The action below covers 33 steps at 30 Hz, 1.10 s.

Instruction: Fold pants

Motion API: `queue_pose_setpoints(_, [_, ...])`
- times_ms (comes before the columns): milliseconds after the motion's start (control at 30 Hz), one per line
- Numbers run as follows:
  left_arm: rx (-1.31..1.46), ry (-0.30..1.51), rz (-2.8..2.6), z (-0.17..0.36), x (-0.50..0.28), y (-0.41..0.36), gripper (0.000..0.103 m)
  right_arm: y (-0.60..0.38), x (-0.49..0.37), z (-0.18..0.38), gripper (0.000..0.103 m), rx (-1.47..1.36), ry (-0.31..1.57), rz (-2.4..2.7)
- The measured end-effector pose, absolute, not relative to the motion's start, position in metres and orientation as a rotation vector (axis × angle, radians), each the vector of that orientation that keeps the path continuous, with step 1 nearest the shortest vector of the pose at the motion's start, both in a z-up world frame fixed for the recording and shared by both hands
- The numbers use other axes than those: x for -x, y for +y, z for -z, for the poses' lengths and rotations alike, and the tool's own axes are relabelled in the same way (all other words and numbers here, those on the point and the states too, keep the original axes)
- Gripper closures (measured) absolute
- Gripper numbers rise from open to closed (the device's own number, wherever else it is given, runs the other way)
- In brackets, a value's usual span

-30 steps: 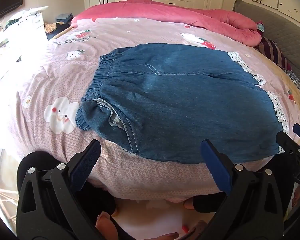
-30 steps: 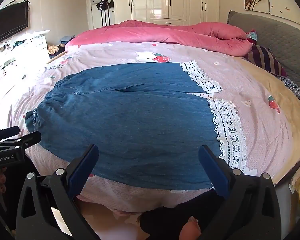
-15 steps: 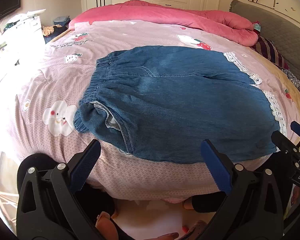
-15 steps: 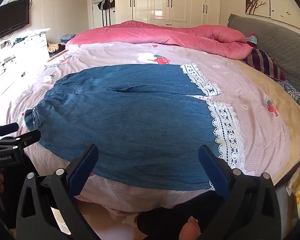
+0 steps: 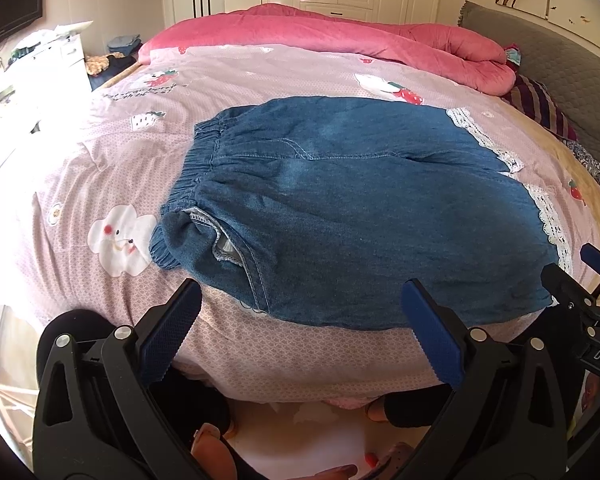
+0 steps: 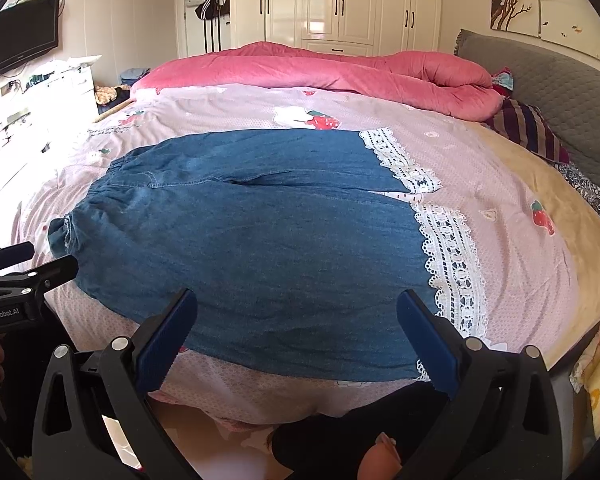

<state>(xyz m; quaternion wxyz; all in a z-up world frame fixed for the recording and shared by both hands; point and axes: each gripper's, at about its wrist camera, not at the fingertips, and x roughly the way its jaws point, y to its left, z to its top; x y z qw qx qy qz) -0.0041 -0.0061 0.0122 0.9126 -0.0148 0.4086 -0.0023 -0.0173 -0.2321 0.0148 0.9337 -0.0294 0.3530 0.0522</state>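
Blue denim pants [image 5: 340,208] with white lace hems [image 6: 452,264] lie flat across the pink bed sheet [image 5: 80,168], waistband to the left, legs to the right. They also fill the right wrist view [image 6: 260,240]. My left gripper [image 5: 300,328] is open and empty, held above the bed's near edge in front of the waistband end. My right gripper [image 6: 296,332] is open and empty, held above the near edge by the leg end. Each gripper shows at the side of the other's view.
A rolled pink quilt [image 6: 320,68] lies across the far side of the bed. A grey headboard [image 6: 560,80] and a striped pillow [image 6: 528,128] are at the right. A white dresser [image 5: 32,76] stands at the left. White wardrobes line the back wall.
Both grippers have drawn back and risen slightly from the bed, so the pants sit lower and smaller in view. The pants have not moved. Both stay open.
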Motion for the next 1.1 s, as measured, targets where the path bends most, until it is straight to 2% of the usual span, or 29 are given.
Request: queue_pose_setpoints(1100, [0.026,0.832,0.005,-0.0125,0.0033,-0.0057,0.009,-0.2283,0.0124,-0.0097,0.004,0.062,0.731,-0.11])
